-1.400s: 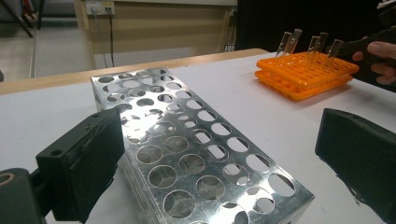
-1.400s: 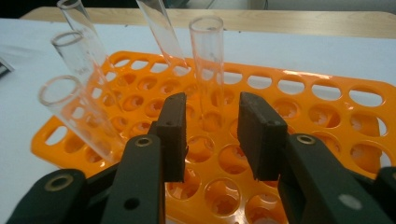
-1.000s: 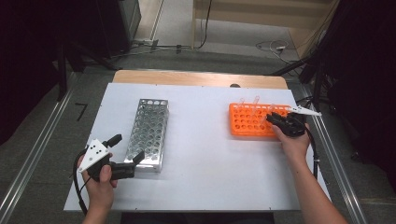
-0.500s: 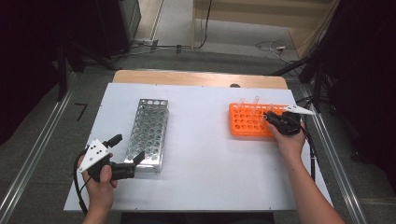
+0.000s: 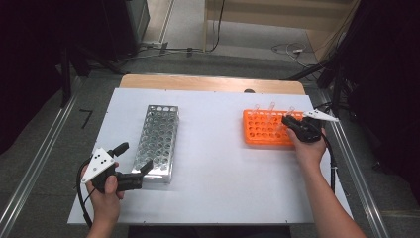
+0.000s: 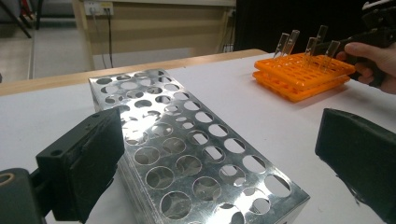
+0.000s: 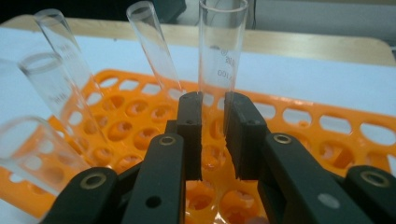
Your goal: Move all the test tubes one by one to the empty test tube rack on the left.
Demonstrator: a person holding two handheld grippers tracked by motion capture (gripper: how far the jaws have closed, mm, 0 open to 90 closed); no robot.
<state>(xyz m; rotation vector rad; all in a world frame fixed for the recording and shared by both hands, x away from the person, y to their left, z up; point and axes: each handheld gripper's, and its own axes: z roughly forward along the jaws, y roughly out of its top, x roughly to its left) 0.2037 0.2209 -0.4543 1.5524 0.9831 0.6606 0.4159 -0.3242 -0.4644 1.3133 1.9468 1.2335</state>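
**First tube gripped, nothing moved over yet**

My right gripper point(image 7: 212, 109) has its fingers narrowed onto a clear glass test tube point(image 7: 219, 51) standing in the orange plastic rack point(image 5: 265, 129) at the right side of the desk point(image 5: 213, 198). The tube sits upright between the pads, its lower end still in a hole as far as I can tell. Other tubes lean in the rack's far row, four or five in all.

My left gripper point(image 5: 143, 173) hovers at the near end of the metal rack point(image 5: 158, 141) on the left, fingers wide, holding nothing. Every hole I can see in that rack is empty, so I judge the transfer has barely begun: all tubes left to move.

Materials: orange rack is matte moulded plastic, two tiers, round holes. Metal rack is shiny sheet aluminium, reflective, long box with rows of punched holes. Tubes are transparent, thin-walled, with printed graduations. Desk top is plain white, smooth.
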